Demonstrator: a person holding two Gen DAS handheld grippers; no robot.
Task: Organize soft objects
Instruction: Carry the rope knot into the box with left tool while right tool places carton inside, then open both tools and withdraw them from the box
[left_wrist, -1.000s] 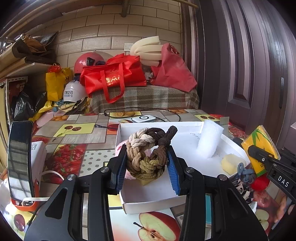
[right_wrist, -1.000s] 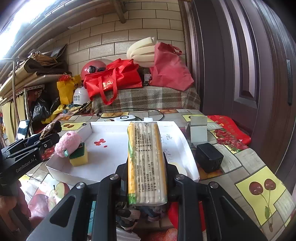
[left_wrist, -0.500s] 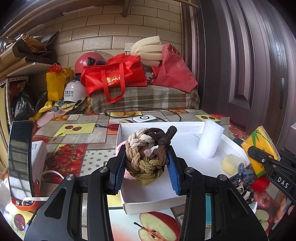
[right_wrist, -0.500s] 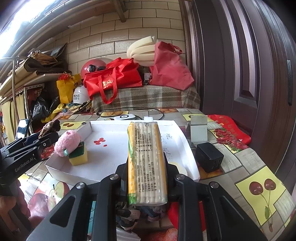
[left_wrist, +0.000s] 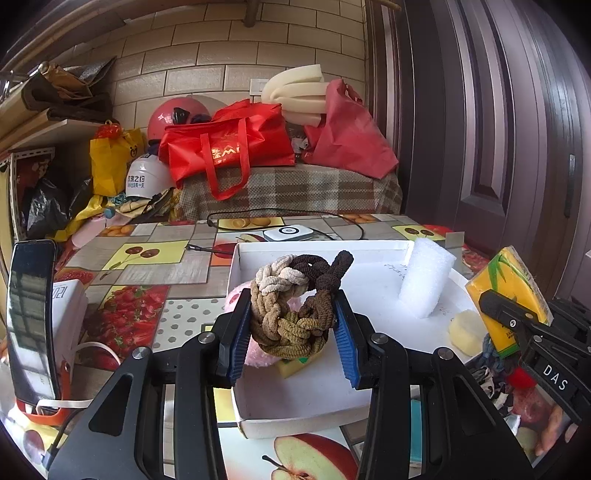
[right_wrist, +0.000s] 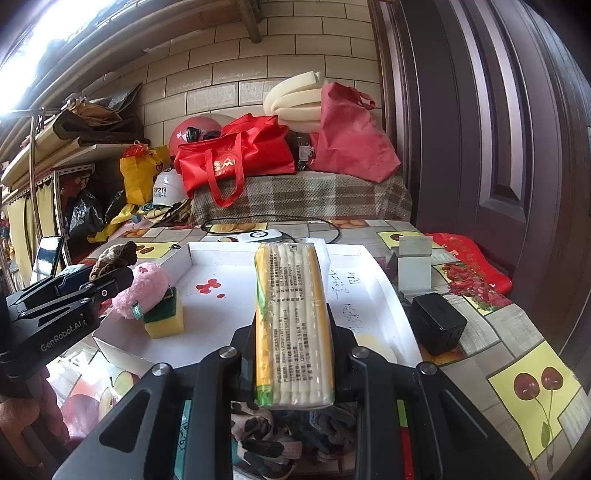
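Observation:
My left gripper (left_wrist: 291, 332) is shut on a braided rope knot (left_wrist: 291, 302) in cream, tan and brown, held above the near left corner of a white tray (left_wrist: 295, 413). My right gripper (right_wrist: 293, 332) is shut on a yellow tissue pack (right_wrist: 293, 321), held above the tray's (right_wrist: 384, 295) near edge. In the tray lie a pink plush (right_wrist: 142, 291) on a yellow-green sponge (right_wrist: 166, 319), a white foam block (left_wrist: 424, 282) and a pale yellow sponge piece (left_wrist: 463, 332).
A phone on a stand (left_wrist: 31, 317) stands at the left. A black adapter (right_wrist: 437, 323) and a grey box (right_wrist: 413, 262) sit right of the tray. A white device with cable (left_wrist: 288, 233) lies behind it. Fabric items (right_wrist: 288, 435) lie under my right gripper.
The left gripper with the rope knot has risen very slightly. The right gripper and tissue pack have not moved.

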